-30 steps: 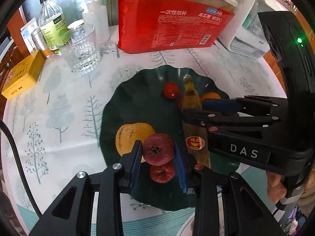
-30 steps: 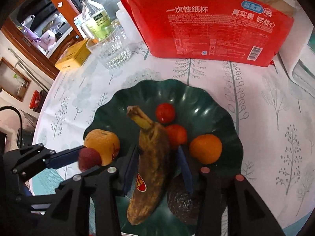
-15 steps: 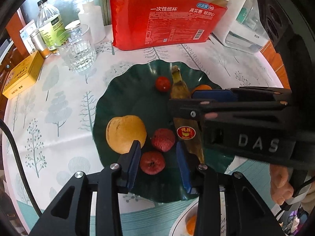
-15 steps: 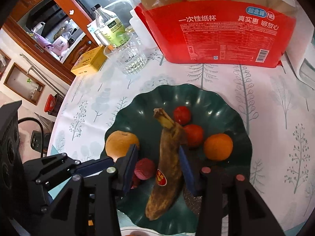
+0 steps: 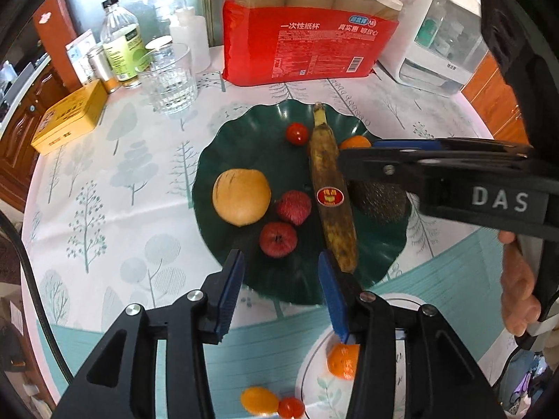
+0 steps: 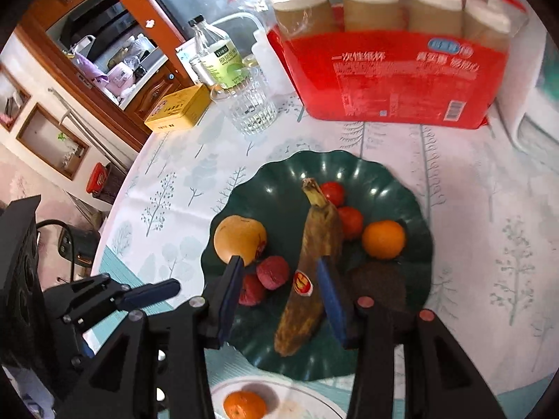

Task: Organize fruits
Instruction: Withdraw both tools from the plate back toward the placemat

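left gripper (image 5: pixel 279 288): jaws opening, empty, lower centre | right gripper (image 6: pixel 279 291): apart, empty | fruits: green plate (image 5: pixel 223 153), centre; orange (image 5: pixel 344 356) on white plate (image 5: pixel 311 370), bottom | risk: banana (image 5: pixel 332 192) rolls if nudged

Your left claw (image 5: pixel 279 288) is black with blue ribbed pads (image 5: pixel 230 291) and silver screws. Your right claw (image 6: pixel 279 296) matches, red-screwed, marked "DAS" in white on its side.
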The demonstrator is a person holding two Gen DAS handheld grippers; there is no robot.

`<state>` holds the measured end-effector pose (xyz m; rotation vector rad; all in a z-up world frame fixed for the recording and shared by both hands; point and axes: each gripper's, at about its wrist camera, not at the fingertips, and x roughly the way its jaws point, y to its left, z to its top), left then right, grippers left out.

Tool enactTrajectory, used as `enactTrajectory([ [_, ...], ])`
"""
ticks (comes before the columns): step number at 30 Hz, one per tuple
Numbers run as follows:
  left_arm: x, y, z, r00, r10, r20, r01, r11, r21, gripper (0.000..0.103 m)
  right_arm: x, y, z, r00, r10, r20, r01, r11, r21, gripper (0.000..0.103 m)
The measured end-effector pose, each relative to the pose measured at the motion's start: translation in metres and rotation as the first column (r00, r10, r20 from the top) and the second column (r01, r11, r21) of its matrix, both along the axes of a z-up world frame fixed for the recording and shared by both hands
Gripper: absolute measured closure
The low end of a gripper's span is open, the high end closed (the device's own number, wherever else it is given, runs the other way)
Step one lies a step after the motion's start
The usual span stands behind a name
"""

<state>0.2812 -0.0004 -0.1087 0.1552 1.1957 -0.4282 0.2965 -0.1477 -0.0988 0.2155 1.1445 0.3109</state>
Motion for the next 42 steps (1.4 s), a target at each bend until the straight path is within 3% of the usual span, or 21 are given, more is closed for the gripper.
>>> enactTrajectory([
  [12, -0.054, 0.017, 0.035, 0.994, 0.092, 0.053, -0.092, 0.996, -0.017, 0.044, -0.061, -0.009, 0.033, 0.999, -0.003, 0.044, 0.005, 0.998, -0.06, 0.059],
  [23, -0.106, 0.046, 0.061, 0.968, 0.23, 0.102, -0.226, 0.973, -0.049, 0.035, -0.122, 0.006, 0.051, 0.995, 0.064, 0.082, -0.057, 0.995, -0.078, 0.059],
  [38, -0.15, 0.08, 0.063, 0.91, 0.382, 0.163, -0.377, 0.924, -0.062, 0.034, -0.163, 0.018, 0.055, 0.994, 0.052, 0.097, -0.047, 0.997, -0.054, 0.059],
  [42, -0.151, 0.081, 0.052, 0.908, 0.39, 0.154, -0.387, 0.921, -0.05, 0.034, -0.166, 0.025, 0.043, 0.995, 0.058, 0.081, -0.052, 0.996, -0.071, 0.059],
])
